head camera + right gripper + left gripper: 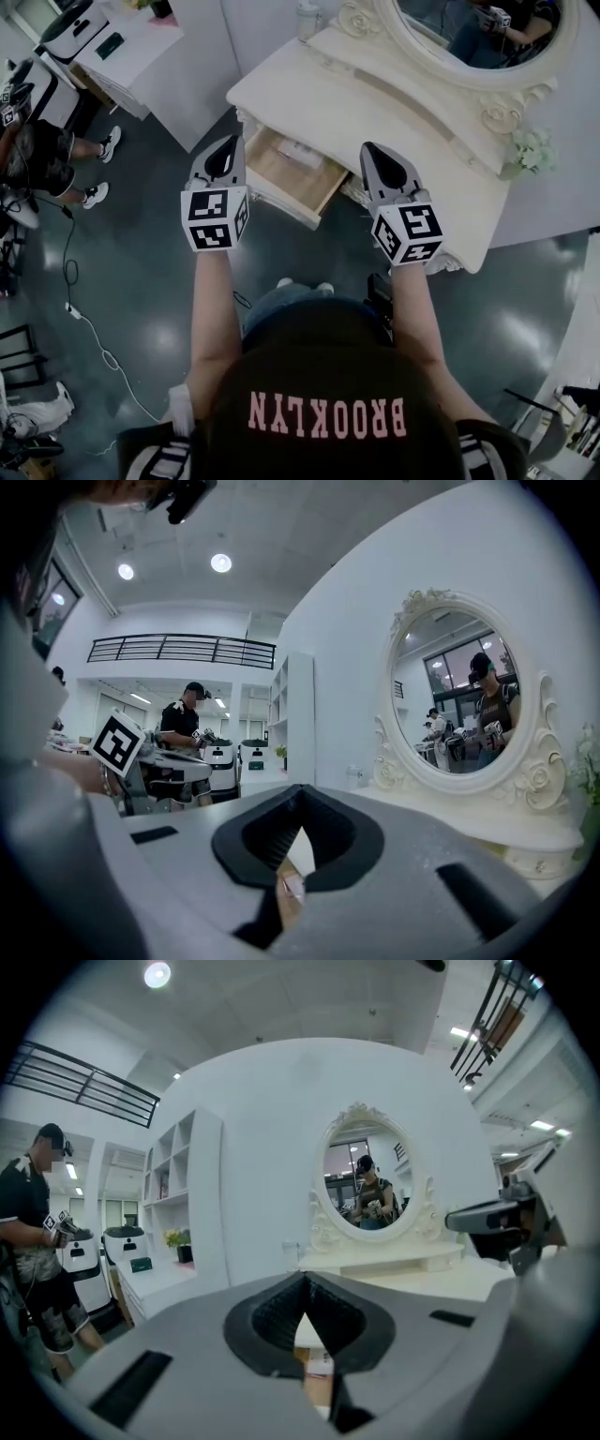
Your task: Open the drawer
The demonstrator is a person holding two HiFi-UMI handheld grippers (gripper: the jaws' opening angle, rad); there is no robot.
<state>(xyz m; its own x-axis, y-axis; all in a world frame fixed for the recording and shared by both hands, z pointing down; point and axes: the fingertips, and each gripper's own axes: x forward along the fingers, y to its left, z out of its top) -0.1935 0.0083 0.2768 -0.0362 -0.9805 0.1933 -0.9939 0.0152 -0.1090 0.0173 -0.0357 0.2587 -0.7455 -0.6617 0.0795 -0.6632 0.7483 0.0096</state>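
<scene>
I held the left gripper and right gripper level, flanking the vanity table's open drawer, both jaw pairs pressed together on nothing

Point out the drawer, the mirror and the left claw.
drawer [302, 184]: head view, its bare wooden floor.
mirror [469, 33]: head view, the glass.
left claw [227, 146]: head view, between its closed tips.

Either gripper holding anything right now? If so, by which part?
Nothing is held. The left gripper and right gripper both have their jaws together with nothing between them, in the air and clear of the open drawer.
</scene>
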